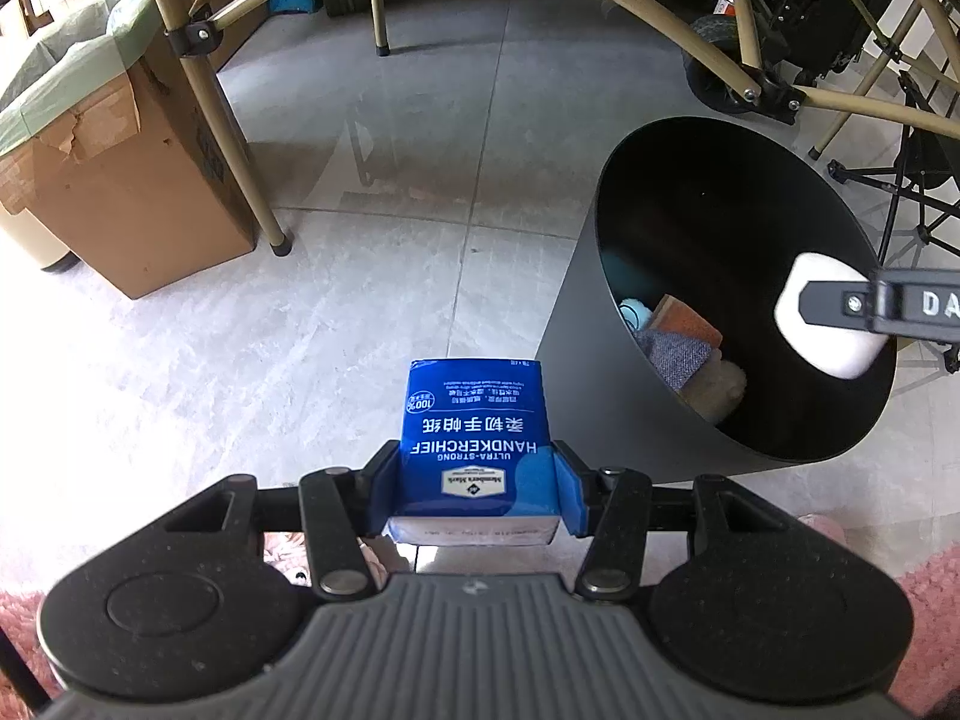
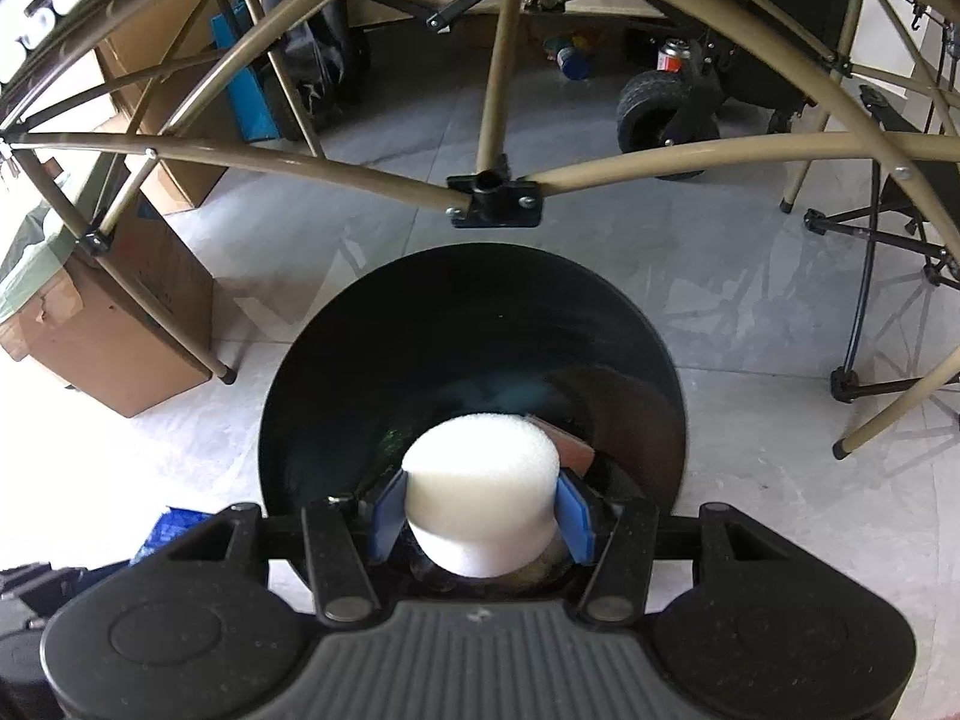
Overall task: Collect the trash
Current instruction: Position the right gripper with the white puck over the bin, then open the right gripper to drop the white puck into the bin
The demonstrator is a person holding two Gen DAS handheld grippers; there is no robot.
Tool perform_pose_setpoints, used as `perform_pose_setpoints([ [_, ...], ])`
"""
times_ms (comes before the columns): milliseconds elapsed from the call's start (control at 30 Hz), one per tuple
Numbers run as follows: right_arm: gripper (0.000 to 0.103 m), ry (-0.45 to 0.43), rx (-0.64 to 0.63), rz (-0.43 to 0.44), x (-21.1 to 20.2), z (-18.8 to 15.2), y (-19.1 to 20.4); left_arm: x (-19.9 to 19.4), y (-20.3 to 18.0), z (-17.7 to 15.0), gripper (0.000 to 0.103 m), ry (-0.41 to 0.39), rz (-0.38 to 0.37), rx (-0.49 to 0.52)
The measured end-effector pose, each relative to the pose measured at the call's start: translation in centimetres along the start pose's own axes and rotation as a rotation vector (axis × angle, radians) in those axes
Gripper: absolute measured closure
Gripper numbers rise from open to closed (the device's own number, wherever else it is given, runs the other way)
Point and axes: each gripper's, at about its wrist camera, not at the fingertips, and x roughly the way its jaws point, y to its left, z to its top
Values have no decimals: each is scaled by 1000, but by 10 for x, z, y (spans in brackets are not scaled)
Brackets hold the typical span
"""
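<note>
Sponge first: the white foam sponge (image 2: pixel 480 492) sits clamped between the blue pads (image 2: pixel 389 516) of the right gripper (image 2: pixel 480 519), and it hangs directly over the dark mouth of the black bin (image 2: pixel 372 324). From the right wrist view the bin's opening fills the space straight ahead of and below the held sponge, so the drop line looks good. The left wrist view agrees: the same sponge (image 1: pixel 831 315) shows over the far right part of the opening, inside the rim (image 1: pixel 600 222) as far as this angle tells.

Now the other hand. The left gripper (image 1: pixel 477 495) is closed on a blue handkerchief pack (image 1: pixel 474 438), its long axis running forward along the fingers, label upside down to the camera. That pack is not over the bin; it hangs above the grey tiled floor (image 1: pixel 360 276), with the bin off to its right and a little ahead, the bin wall just beside the pack's far corner in this view.

So the right hand is the nearer one, and by my reading it is placed to let go first. The left would need to travel rightward to get over the rim.

Down inside the bin lie an orange sponge (image 1: pixel 690 315), a grey-blue cloth (image 1: pixel 675 357) and something pale blue (image 1: pixel 636 312). A cardboard box (image 1: pixel 120 180) stands well off to the left among tan metal legs (image 1: pixel 240 162).
</note>
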Motion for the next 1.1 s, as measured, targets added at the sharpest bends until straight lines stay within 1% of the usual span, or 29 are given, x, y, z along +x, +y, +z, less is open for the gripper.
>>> perform_pose_setpoints([
  [367, 51, 16, -21, 0, 12, 7, 17, 1, 0, 0, 51, 10, -1, -8],
  [500, 46, 3, -11, 4, 10, 7, 15, 0, 0, 0, 51, 11, -2, -9],
  [533, 43, 0, -4, 9, 10, 7, 14, 0, 1, 0, 51, 12, -2, -9],
  [567, 33, -4, 8, 12, 9, 8, 12, 1, 1, 0, 51, 12, -2, -9],
  [600, 13, -10, 14, 9, 9, 8, 11, 0, 1, 0, 51, 13, -2, -9],
  [633, 3, -14, 15, 3, 9, 8, 11, 0, 0, 0, 51, 13, -2, -9],
  [667, 0, -23, 19, -2, 9, 8, 11, 0, 0, 0, 51, 12, -2, -8],
  [733, 0, -37, 33, 2, 7, 8, 10, 0, 0, 0, 51, 10, -2, -8],
  [833, 0, -30, 56, 15, 8, 8, 6, 1, 0, 0, 51, 11, -2, -7],
  [1100, 0, -18, 39, 8, 10, 8, 7, 0, 0, -1, 51, 7, -4, -6],
])
